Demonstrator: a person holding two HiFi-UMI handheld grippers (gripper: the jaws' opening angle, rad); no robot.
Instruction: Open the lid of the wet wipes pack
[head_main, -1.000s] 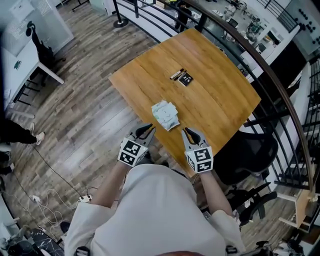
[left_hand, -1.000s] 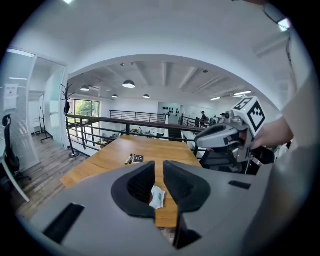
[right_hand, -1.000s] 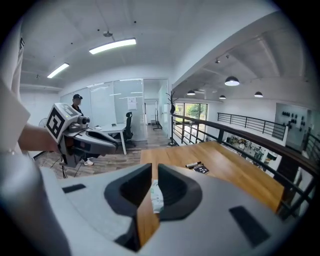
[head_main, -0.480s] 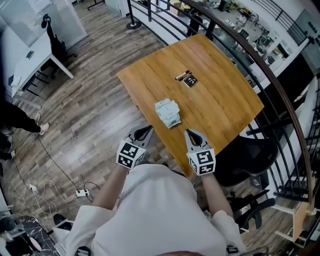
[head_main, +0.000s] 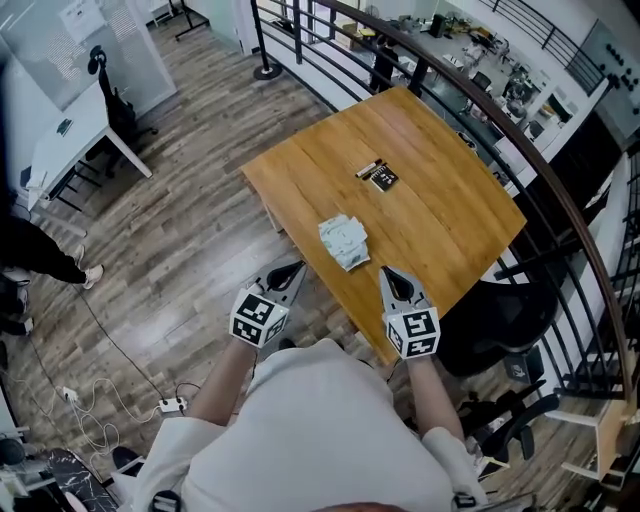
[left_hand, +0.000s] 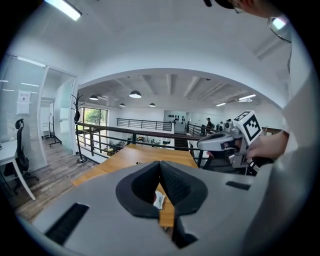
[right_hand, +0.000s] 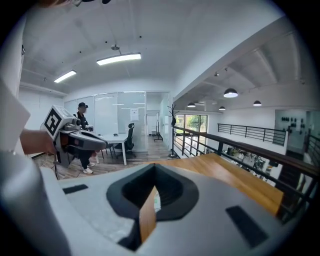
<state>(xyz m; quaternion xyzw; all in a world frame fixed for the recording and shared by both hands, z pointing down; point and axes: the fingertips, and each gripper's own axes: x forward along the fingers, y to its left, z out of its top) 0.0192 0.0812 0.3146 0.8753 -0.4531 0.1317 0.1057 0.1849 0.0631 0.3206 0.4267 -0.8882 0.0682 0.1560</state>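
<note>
The wet wipes pack (head_main: 344, 241), white and crumpled, lies flat on the wooden table (head_main: 440, 200) near its front edge. My left gripper (head_main: 292, 272) hovers just off the table's near left edge, short of the pack. My right gripper (head_main: 391, 275) hangs over the near edge to the pack's right. Both have just been closing and now stand shut, nothing between the jaws. In the left gripper view the left gripper (left_hand: 160, 164) points at the pack (left_hand: 158, 201), a sliver below the fingertips. In the right gripper view the right gripper (right_hand: 154, 166) shows the pack (right_hand: 157, 201) likewise.
A small black item (head_main: 381, 177) lies farther back on the table. A dark railing (head_main: 520, 120) curves behind the table, and a black chair (head_main: 495, 320) stands at its right. On the wooden floor at left are a white desk (head_main: 70, 140), cables (head_main: 90, 420) and a person (head_main: 30, 255).
Both grippers have drawn back from the pack toward me and risen. Their jaws, slightly apart a second ago, have come together. The pack has not moved on the table.
</note>
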